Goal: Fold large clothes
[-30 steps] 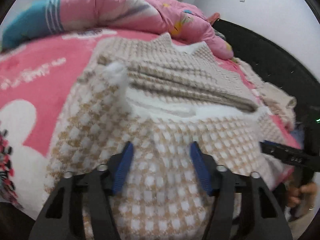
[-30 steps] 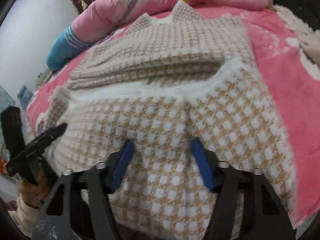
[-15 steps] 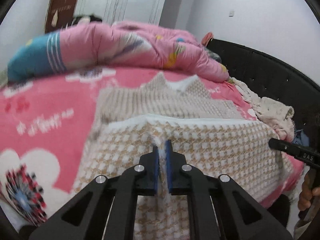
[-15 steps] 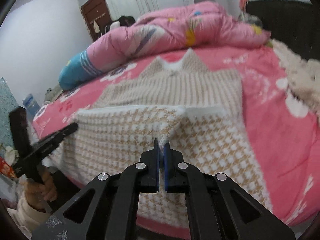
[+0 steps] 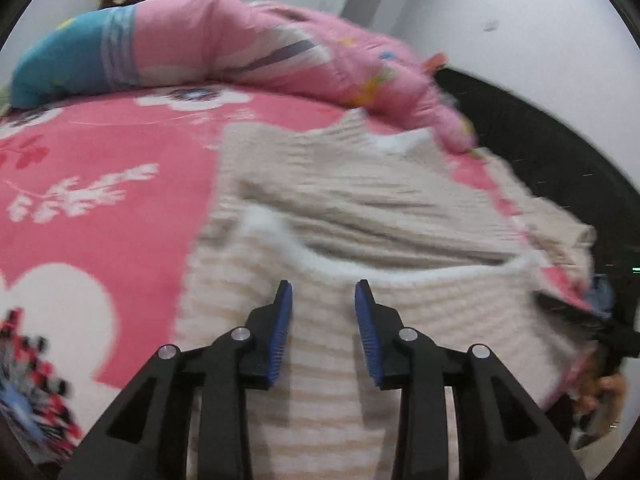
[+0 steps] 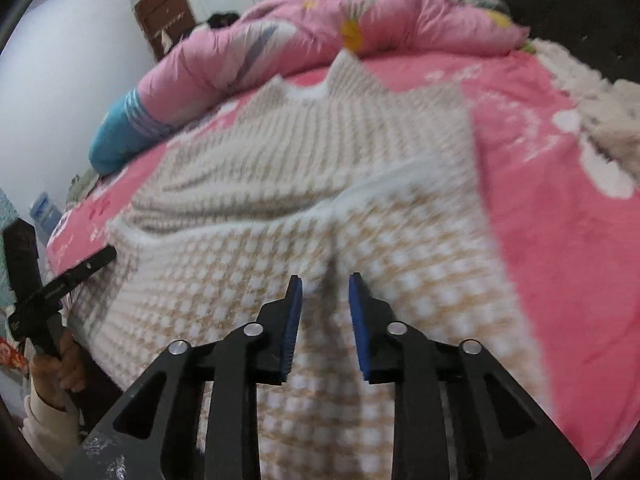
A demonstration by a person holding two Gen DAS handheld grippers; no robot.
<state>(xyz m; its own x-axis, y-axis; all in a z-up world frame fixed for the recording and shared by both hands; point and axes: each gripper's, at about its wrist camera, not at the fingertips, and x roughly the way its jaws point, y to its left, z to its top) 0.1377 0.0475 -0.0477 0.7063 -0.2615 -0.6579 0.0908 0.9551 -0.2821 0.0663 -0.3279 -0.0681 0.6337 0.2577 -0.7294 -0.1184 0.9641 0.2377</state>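
Note:
A beige and white houndstooth knit garment (image 5: 360,208) lies on the pink bed, its near part folded over so the checked underside (image 6: 400,248) faces up with a white fuzzy hem. It also shows in the right wrist view (image 6: 320,144), collar at the far end. My left gripper (image 5: 323,296) is open just above the folded flap, holding nothing. My right gripper (image 6: 325,284) is open over a crease in the flap, holding nothing. The other gripper shows at each view's edge (image 6: 60,280).
A pink floral bedsheet (image 5: 100,208) covers the bed. A rolled pink and blue quilt (image 5: 208,48) lies along the far side. A black headboard (image 5: 540,152) stands at the right, with cream clothes (image 6: 600,120) piled near it.
Half a second ago both grippers were shut on the garment's fabric and lifted it. Now both have opened and let it go, and the flap lies on the garment.

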